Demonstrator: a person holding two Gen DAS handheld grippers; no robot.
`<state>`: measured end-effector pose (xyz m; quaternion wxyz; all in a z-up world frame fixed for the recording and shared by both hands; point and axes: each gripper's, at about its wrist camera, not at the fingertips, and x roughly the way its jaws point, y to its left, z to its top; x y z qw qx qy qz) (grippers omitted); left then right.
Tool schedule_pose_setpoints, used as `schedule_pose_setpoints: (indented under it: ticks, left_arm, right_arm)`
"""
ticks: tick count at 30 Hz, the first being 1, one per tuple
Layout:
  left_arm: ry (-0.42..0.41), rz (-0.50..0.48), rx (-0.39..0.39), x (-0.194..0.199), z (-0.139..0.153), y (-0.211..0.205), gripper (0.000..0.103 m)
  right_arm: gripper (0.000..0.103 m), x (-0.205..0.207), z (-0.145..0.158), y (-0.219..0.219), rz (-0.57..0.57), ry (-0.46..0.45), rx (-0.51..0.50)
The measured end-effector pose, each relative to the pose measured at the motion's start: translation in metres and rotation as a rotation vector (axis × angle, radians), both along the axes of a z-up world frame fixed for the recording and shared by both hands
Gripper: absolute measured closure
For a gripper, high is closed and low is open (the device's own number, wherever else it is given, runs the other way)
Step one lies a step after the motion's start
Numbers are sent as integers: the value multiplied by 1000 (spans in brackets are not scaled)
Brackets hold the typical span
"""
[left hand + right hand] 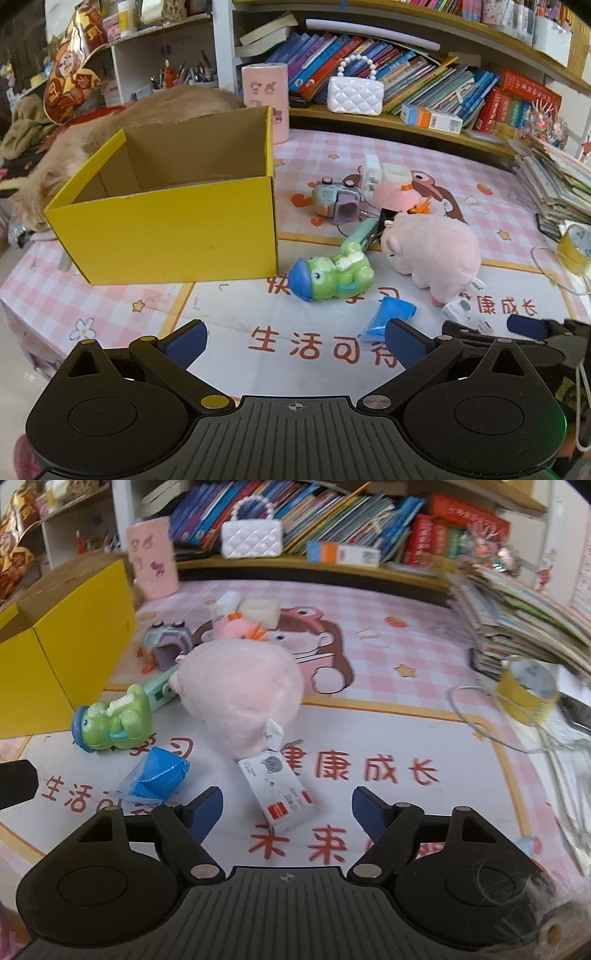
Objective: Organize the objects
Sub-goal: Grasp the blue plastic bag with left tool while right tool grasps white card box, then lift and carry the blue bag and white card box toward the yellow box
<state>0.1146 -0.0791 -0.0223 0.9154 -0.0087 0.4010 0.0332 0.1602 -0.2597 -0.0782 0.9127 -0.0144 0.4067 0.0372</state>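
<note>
An open yellow box (166, 225) stands empty on the pink mat, and shows at the left of the right wrist view (62, 635). Beside it lie a green frog toy (332, 275) (114, 722), a pink plush pig (432, 251) (240, 686), a blue packet (388, 317) (155, 775), a grey toy (336, 201) (168, 642) and a small white carton (280, 794). My left gripper (295, 341) is open and empty, near the blue packet. My right gripper (288, 812) is open, its jaws on either side of the white carton without touching it.
A bookshelf (406, 122) with books and a white purse (354, 94) runs along the back. A pink cylinder (269, 96) stands behind the box. A stack of books (524, 609) and a yellow tape roll (524, 694) sit at right. A ginger cat (92, 140) lies behind the box.
</note>
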Motion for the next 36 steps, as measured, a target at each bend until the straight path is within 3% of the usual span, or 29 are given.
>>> schedule_pose_setpoints:
  ticks: [2,8,11,17,21,27,36]
  left_arm:
    - [2,2,8,2,0,-3,0]
    - [14,-12,-14,12,-3,-12,1]
    - [16,-37,-8,18,-8,-22,1]
    - [40,-126,17,39,-26,-50,10]
    - [67,-166,20,50,-39,-61,31]
    - [123,-226,6,60,-54,-69,66]
    - [110,-188,-69,51,-47,-53,73]
  right_arm:
    - [36,6,-4,2,34,3,-15]
    - [75,15,-5,2,136,41,5]
    - [75,14,7,-13,132,43,88]
    - [75,11,23,-37,89,3,79]
    - [75,10,23,-55,45,31,136]
    - [75,4,28,-57,57,20,140]
    - [75,0,34,-43,104,26,156]
